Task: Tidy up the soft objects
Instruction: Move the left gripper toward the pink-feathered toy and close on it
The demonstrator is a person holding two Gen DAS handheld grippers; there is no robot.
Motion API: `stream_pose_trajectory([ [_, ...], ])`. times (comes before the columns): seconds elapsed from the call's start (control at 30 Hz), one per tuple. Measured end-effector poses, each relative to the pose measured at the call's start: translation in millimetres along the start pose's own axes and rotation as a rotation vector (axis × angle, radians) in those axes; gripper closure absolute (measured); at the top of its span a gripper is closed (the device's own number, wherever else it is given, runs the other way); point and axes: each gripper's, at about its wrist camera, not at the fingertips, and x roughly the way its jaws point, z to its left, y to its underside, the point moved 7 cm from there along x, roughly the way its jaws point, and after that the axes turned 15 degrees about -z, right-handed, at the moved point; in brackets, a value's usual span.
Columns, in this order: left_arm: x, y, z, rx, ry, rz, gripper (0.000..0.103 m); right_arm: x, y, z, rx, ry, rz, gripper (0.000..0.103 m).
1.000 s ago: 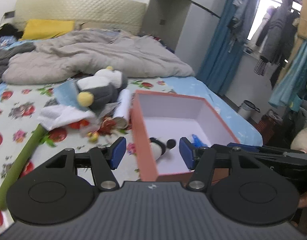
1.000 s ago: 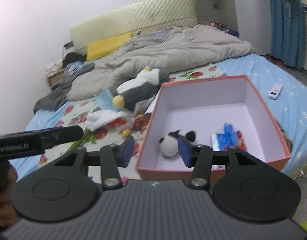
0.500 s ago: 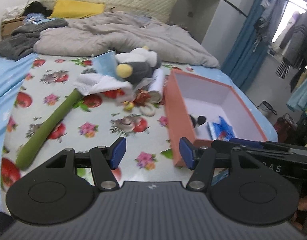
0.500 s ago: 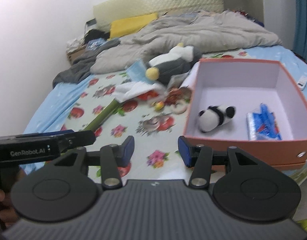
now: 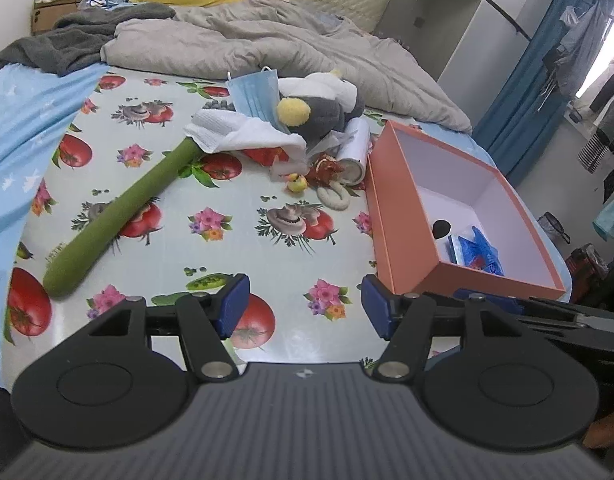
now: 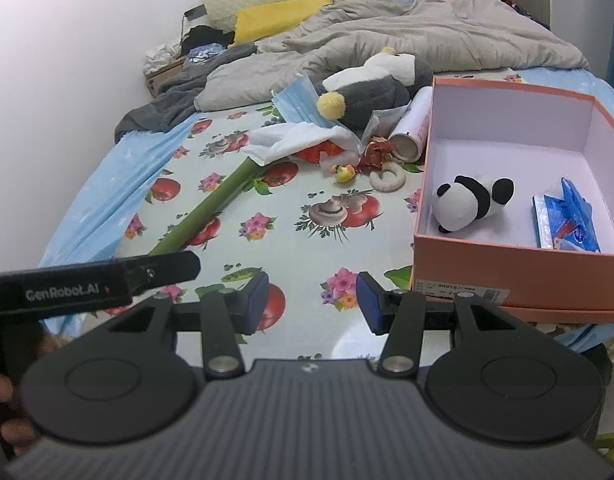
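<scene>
Soft objects lie in a loose pile on the bed, at about 12 o'clock from both grippers, with the orange box [image 5: 403,216] at 2 o'clock in the left wrist view.

Left gripper [image 5: 303,306]: jaws apart and opening, nothing between them; only the fruit-print sheet [image 5: 267,240] shows in the gap. Right gripper [image 6: 312,300]: jaws apart, nothing between them. Both hover above the sheet, well short of the pile.

Outward from the left gripper: a long green plush stalk [image 5: 119,208] runs from 9 o'clock up toward 11 o'clock, its far end tucked under a white cloth [image 5: 235,134]. Beyond the cloth sit a blue face mask [image 5: 253,94] and a grey-and-white plush penguin [image 5: 319,108]. A small white ring [image 5: 334,196], a yellow trinket [image 5: 297,182] and a white cylinder [image 5: 353,148] lie near the box wall.

Inside the box: a plush panda [image 6: 473,200] at the left, a blue packet [image 6: 567,220] at the right, well apart.

Judgement on the step in hand: the next pick is probably the stalk or the cloth. Recommendations:
- Take the stalk near its free, near end, jaws set across it, so that the cloth slides off rather than drags.
- If the cloth goes first, pinch a raised fold, not the flat sheet beneath.
- Keep the right gripper clear of the box rim.
- Place into the bare floor between panda and packet.
</scene>
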Motion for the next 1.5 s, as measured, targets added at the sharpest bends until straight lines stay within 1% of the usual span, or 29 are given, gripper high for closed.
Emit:
stream_pose_trajectory([
  [0.07,7,2,-2,-0.003,0.001,0.004,0.036,4,0,-3,0.004,0.006,-0.012,0.052],
  [0.17,21,6,-3,0.008,-0.010,0.012,0.036,16,2,-8,0.020,0.015,0.005,0.052],
  [0.27,36,4,0,0.001,-0.014,0.015,0.036,28,0,-9,0.009,0.014,0.004,0.052],
  [0.4,58,-4,6,-0.004,-0.029,0.007,0.036,45,-1,-2,-0.012,-0.015,0.012,0.052],
  [0.6,92,-10,19,-0.052,-0.040,0.031,0.036,76,-9,-1,-0.020,-0.006,0.027,0.052],
  [0.7,109,-13,29,-0.085,-0.043,0.041,0.036,94,-15,-1,-0.036,0.002,0.019,0.054],
  [0.87,145,-23,46,-0.140,-0.042,0.051,0.037,134,-18,-6,-0.093,0.069,0.025,0.058],
  [0.93,160,-28,52,-0.168,-0.031,0.053,0.037,151,-16,-7,-0.109,0.093,0.029,0.063],
  [1.0,176,-34,57,-0.182,-0.025,0.060,0.041,163,-17,-7,-0.133,0.129,0.001,0.071],
  [1.07,191,-39,59,-0.198,-0.005,0.071,0.045,175,-17,-9,-0.169,0.179,-0.054,0.071],
  [1.1,200,-41,59,-0.209,0.018,0.082,0.047,180,-16,-11,-0.181,0.206,-0.062,0.071],
  [1.23,235,-47,59,-0.260,0.079,0.122,0.048,206,-11,-28,-0.168,0.284,-0.071,0.072],
  [1.3,254,-49,59,-0.274,0.099,0.139,0.049,216,-10,-33,-0.160,0.303,-0.070,0.072],
  [1.37,271,-49,58,-0.280,0.113,0.150,0.049,222,-11,-33,-0.174,0.318,-0.105,0.072],
  [1.4,277,-49,58,-0.285,0.120,0.155,0.049,226,-9,-32,-0.193,0.330,-0.109,0.072],
  [1.43,284,-48,57,-0.290,0.126,0.163,0.049,231,-7,-33,-0.196,0.336,-0.102,0.072],
  [1.5,296,-46,54,-0.298,0.140,0.177,0.049,241,-4,-38,-0.162,0.340,-0.087,0.073],
])
